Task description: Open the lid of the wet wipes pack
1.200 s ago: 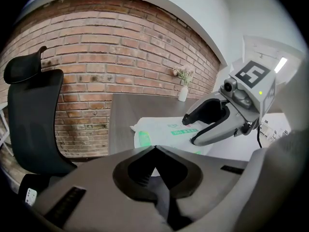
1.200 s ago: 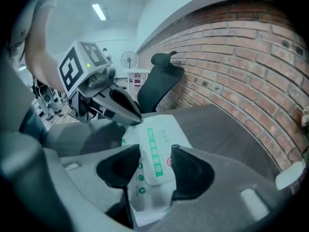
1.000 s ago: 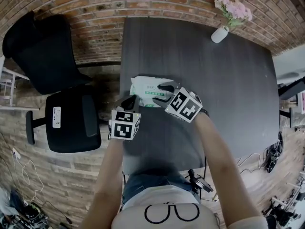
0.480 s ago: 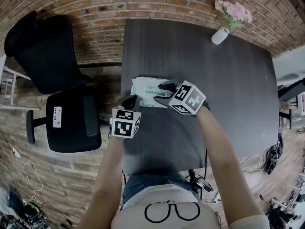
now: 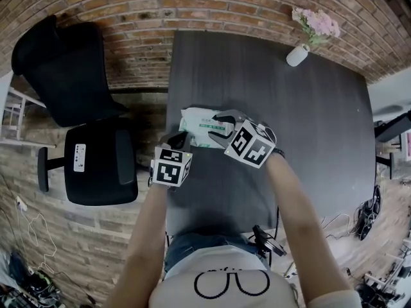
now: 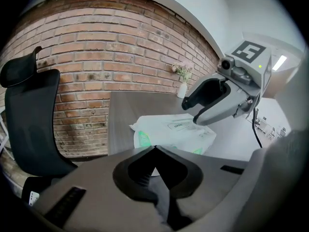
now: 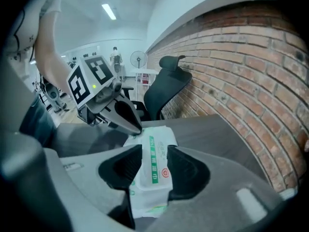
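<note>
**Q:** Two grippers are on station. What is the left unit's status?

**A:** Left gripper (image 5: 179,138): jaws fully together, tips touching the near corner of the wet wipes pack (image 5: 200,124). The pack lies near the left edge of the dark table (image 5: 308,120).

**Q:** And the right unit?

**A:** Right gripper (image 5: 219,128): jaws wide and just been closing, now seated against both sides of the pack. The green-striped label shows between them.

1 wet wipes pack (image 5: 200,126), 2 grippers (image 5: 176,138) (image 5: 219,128), 1 table (image 5: 308,140), 1 vase w/ flowers (image 5: 297,55), 1 chair (image 5: 61,76)
</note>
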Motion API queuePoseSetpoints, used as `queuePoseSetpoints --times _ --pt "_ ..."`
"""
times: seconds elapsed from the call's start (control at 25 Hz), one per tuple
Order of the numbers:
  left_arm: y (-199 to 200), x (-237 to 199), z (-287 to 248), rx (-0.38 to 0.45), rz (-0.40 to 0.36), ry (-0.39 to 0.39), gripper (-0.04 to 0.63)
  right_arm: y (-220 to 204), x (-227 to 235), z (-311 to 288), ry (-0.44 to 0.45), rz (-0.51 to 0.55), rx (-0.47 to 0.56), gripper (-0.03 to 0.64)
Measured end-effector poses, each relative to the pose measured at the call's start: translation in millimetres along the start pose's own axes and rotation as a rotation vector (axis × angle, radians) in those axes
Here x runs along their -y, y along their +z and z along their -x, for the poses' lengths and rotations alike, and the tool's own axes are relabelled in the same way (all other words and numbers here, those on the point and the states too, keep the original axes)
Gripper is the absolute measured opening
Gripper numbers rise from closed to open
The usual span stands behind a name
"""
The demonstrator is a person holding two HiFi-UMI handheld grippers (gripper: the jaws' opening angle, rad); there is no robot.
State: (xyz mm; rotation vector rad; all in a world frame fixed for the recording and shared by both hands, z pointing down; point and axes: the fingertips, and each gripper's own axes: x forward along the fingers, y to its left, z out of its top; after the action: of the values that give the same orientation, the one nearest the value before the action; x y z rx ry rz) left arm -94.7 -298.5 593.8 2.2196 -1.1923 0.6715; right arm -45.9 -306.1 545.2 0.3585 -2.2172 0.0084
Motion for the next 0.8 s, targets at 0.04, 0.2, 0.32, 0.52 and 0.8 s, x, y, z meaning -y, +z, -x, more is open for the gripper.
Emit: queuePoseSetpoints --times 0.04,0.2,0.32,0.52,0.8 --pt "0 0 0 -0.001 0.0 0.0 -0.002 1 1 2 -0.012 0.015 -0.001 0.16" --pt "0 0 0 -0.001 0.005 -0.003 -0.002 3 2 5 -0.05 0.069 -0.004 0.093" --pt "0 -1 0 -0.001 0.005 -0.005 -0.002 5 10 8 -0.092 0.081 0.006 0.026" --pt "0 0 1 -0.004 0.007 -0.006 -0.002 8 23 10 -0.118 0.082 0.007 0.02" --pt "0 -1 1 -0.007 0.014 -0.017 -0.002 -3 57 2 -0.238 0.027 -0.008 0.073"
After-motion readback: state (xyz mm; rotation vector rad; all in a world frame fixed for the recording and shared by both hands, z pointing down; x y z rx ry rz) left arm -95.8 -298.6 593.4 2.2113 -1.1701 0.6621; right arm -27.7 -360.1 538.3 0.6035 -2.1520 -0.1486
